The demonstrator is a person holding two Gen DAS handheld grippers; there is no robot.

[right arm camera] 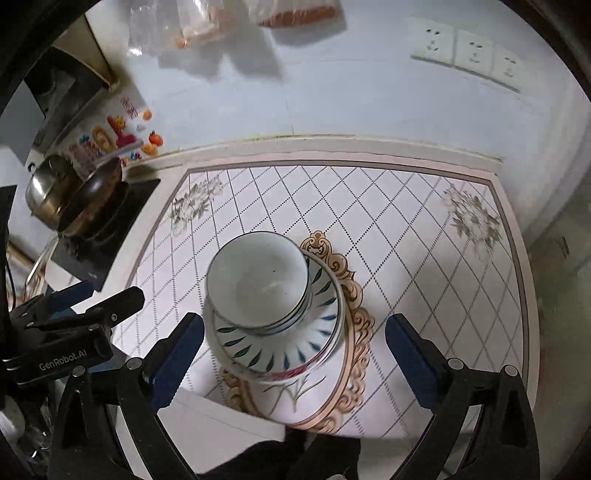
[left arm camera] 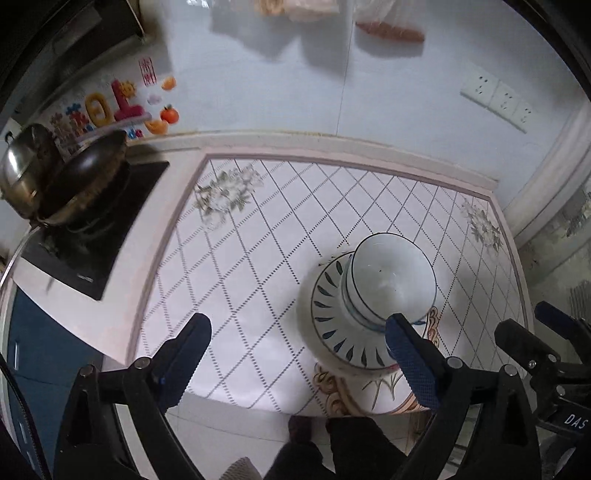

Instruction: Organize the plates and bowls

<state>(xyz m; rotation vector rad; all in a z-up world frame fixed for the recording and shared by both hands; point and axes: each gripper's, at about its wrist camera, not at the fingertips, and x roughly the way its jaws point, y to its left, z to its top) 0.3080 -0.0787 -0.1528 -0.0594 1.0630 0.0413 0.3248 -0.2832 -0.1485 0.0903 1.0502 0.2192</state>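
A stack of dishes stands on the diamond-patterned counter mat [right arm camera: 406,229]. A white bowl [right arm camera: 258,280] [left arm camera: 393,275] sits on top, nested in another bowl. Under them lies a plate with blue leaf marks [right arm camera: 280,350] [left arm camera: 332,325], and below that a dish with a red and green flower print [right arm camera: 291,380]. My right gripper [right arm camera: 295,350] hangs open above the stack, its blue pads apart from the dishes. My left gripper [left arm camera: 297,350] is open above the mat, just left of the stack. Each gripper shows in the other view: the left gripper [right arm camera: 114,291] and the right gripper [left arm camera: 522,317].
A dark wok [left arm camera: 88,173] and a steel pot [left arm camera: 26,166] sit on a black cooktop [left arm camera: 96,236] at the left. Wall sockets [right arm camera: 469,51] and hanging plastic bags [right arm camera: 207,22] are on the tiled wall. A person's dark trousers [left arm camera: 354,443] show below the counter's front edge.
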